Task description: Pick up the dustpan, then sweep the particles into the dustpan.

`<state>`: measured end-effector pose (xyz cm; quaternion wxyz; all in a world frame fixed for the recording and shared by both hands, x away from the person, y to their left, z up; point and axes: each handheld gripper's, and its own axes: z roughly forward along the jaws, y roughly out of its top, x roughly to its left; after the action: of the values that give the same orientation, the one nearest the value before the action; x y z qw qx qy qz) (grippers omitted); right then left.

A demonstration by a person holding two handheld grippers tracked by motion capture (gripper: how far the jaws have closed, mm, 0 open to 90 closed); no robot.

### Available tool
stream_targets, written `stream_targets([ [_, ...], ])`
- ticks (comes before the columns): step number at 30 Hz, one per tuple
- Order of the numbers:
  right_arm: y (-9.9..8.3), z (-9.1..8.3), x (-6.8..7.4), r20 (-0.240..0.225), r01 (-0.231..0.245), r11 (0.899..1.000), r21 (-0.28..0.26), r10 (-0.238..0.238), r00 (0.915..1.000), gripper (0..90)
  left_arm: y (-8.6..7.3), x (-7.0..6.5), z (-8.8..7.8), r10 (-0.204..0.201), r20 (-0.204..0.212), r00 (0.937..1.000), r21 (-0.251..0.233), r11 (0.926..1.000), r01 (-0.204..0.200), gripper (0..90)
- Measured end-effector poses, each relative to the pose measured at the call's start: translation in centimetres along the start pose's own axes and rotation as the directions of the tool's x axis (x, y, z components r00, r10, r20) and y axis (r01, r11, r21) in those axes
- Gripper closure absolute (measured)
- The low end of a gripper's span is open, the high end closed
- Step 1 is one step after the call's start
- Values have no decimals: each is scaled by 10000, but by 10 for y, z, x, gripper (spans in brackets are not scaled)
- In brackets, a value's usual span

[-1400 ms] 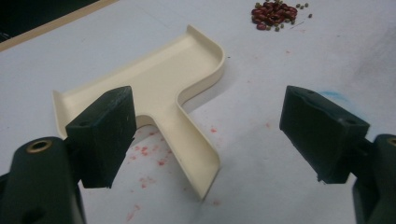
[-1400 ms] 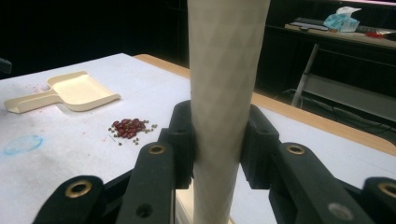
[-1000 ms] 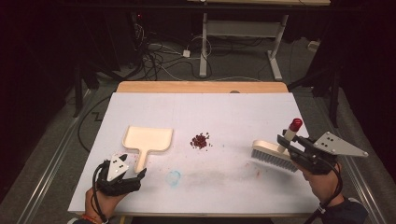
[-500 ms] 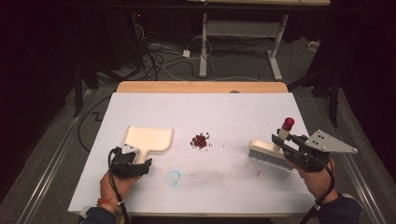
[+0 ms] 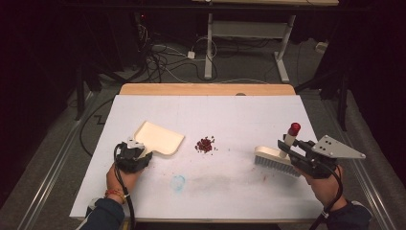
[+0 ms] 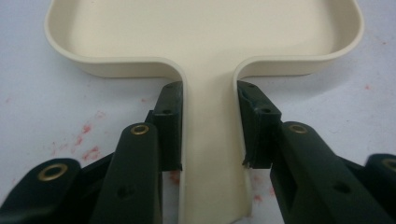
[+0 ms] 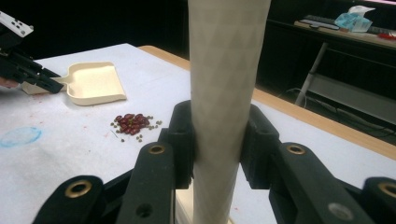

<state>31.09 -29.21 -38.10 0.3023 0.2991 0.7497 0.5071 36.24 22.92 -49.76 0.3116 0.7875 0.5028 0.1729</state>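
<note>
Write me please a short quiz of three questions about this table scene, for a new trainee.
1. True or false: the left tool is shut on the handle of the dustpan.
2. What does the right tool hold? A) a cup B) the brush by its handle C) nothing
3. What lies on the table between the dustpan and the brush?

Key
1. True: the pads press on both sides of the handle, and the jaws have just been closing.
2. B: the jaws clamp the pale handle, which has a red tip.
3. A small pile of red beans.
</note>
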Motion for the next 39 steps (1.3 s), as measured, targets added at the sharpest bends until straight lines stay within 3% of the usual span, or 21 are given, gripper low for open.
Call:
stream_targets([
  [5,-1,1,-3,50,-133,9999,-20,133,9999,697,6,1,0,417,-158,9990,9,9991,-417,637],
  [12,0,3,-8,197,-265,9995,-142,268,9994,698,13,0,-13,708,-151,9974,-234,9972,-711,639],
  [15,0,7,-8,176,-358,9993,-76,359,9992,698,15,3,-18,610,27,9981,-346,9975,-609,639],
  [19,0,8,-7,202,-270,9996,-51,271,9994,698,16,3,-26,870,231,9959,-328,9957,-862,639],
  [26,-2,7,-10,369,-428,9991,-33,429,9984,698,17,-3,-43,1366,736,9879,-432,9901,-1336,639],
  [35,-1,16,-13,452,-593,9982,-69,596,9972,699,3,-23,-60,2125,1292,9686,76,9765,-2152,639],
  [39,0,25,-18,558,-1022,9943,-312,1038,9930,699,-4,-30,-63,2203,1624,9618,169,9740,-2259,639],
])
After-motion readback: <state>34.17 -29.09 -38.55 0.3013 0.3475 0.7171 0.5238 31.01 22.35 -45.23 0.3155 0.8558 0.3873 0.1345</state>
